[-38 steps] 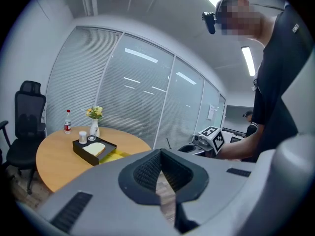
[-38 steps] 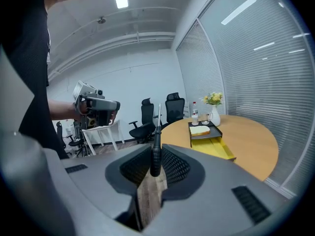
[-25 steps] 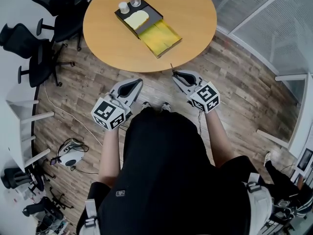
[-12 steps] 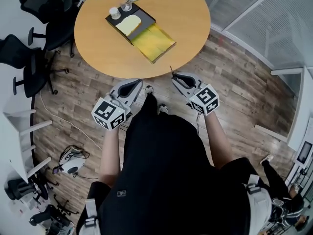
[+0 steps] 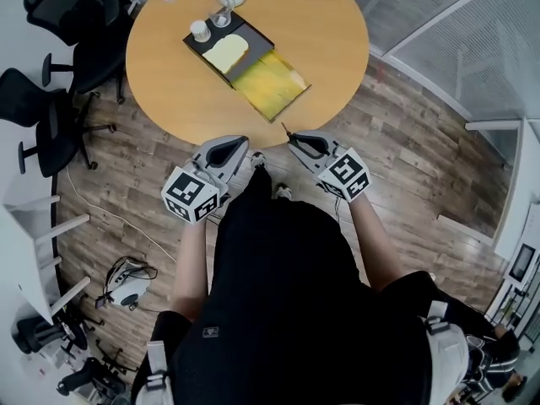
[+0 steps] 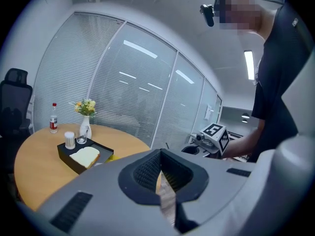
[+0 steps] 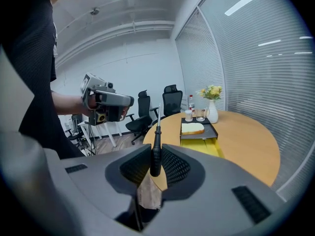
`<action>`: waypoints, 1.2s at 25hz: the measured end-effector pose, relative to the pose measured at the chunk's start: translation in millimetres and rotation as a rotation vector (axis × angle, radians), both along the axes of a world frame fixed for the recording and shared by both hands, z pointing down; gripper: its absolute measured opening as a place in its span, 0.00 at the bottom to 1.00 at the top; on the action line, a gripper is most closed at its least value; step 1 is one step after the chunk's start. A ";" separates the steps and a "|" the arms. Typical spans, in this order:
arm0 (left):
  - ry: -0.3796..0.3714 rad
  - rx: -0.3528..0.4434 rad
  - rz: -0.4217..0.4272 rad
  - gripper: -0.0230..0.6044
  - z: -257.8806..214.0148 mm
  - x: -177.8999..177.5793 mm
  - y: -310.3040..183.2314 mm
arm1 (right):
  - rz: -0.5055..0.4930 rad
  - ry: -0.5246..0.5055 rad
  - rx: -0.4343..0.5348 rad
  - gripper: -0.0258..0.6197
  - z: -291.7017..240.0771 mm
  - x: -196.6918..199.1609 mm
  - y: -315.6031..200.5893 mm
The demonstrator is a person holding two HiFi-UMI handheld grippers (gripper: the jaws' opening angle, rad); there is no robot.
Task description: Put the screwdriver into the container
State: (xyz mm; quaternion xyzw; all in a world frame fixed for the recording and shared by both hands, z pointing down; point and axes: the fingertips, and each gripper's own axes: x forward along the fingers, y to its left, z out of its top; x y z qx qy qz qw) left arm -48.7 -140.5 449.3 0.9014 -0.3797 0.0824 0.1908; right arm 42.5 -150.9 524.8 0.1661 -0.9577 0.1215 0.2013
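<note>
Right tongs (image 5: pixel 295 139) clamped on the screwdriver (image 7: pixel 155 154) just edged nearer the bench (image 5: pixel 329 32) and container (image 5: pixel 274 87), left tongs (image 5: pixel 236 143) closed on nothing, so drop-off looks close.

Black-handled screwdriver (image 7: pixel 155 151) upright, clamped in the right tongs (image 7: pixel 155 164); black container (image 5: pixel 256 37) flat on the round worktop (image 5: pixel 321 24), well apart

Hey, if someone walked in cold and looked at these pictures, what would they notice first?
Most likely the black-handled screwdriver clamped in the right tongs, its shaft sticking out ahead toward the round wooden table. On that table, a bright yellow container stands out next to a black tray. The left tongs are shut and empty.
</note>
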 end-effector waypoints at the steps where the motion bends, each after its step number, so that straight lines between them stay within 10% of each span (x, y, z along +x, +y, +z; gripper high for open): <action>1: 0.002 -0.003 0.001 0.04 1.3 -4.2 -4.0 | -0.005 0.002 -0.003 0.13 1.4 -6.7 -1.6; 30: 0.027 -0.023 0.088 0.04 21.5 -83.3 -110.6 | 0.024 0.106 -0.005 0.13 33.2 -88.3 -100.4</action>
